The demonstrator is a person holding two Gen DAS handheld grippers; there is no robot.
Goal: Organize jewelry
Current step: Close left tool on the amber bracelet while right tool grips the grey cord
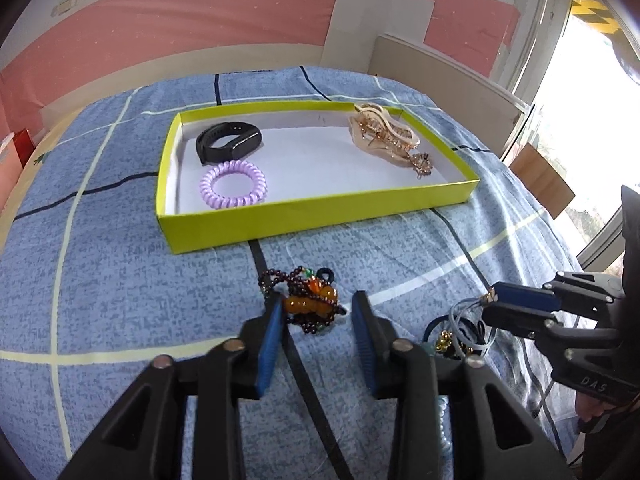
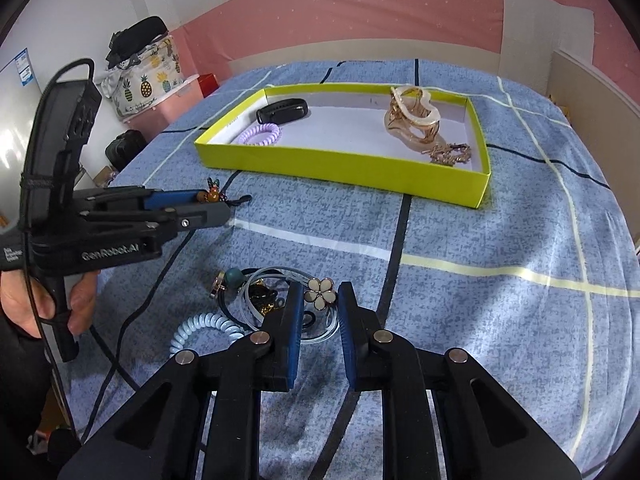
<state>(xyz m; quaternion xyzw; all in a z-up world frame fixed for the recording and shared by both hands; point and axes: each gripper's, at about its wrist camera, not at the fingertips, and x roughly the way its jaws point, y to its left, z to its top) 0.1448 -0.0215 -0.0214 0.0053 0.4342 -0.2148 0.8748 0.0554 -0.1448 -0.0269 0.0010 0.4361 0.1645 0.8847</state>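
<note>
A yellow-green tray (image 1: 304, 216) (image 2: 340, 168) on the bed holds a black wristband (image 1: 228, 142) (image 2: 282, 111), a purple coil hair tie (image 1: 234, 185) (image 2: 260, 135), a gold hair claw (image 1: 382, 132) (image 2: 412, 118) and a small gold brooch (image 1: 422, 164) (image 2: 450, 154). My left gripper (image 1: 316, 306) (image 2: 214, 204) is open, its fingers either side of a dark bead bracelet with amber beads (image 1: 308, 300). My right gripper (image 2: 319, 294) (image 1: 490, 306) is open around a white flower hair tie (image 2: 319, 292) at the edge of a pile of hair ties (image 2: 256, 296) (image 1: 460, 336).
A blue checked bedspread (image 2: 500, 240) covers the bed. A light blue coil hair tie (image 2: 204, 332) lies in the pile. A pineapple-print bag (image 2: 140, 80) and pink boxes stand off the bed's left. A window (image 1: 592, 120) is on the right.
</note>
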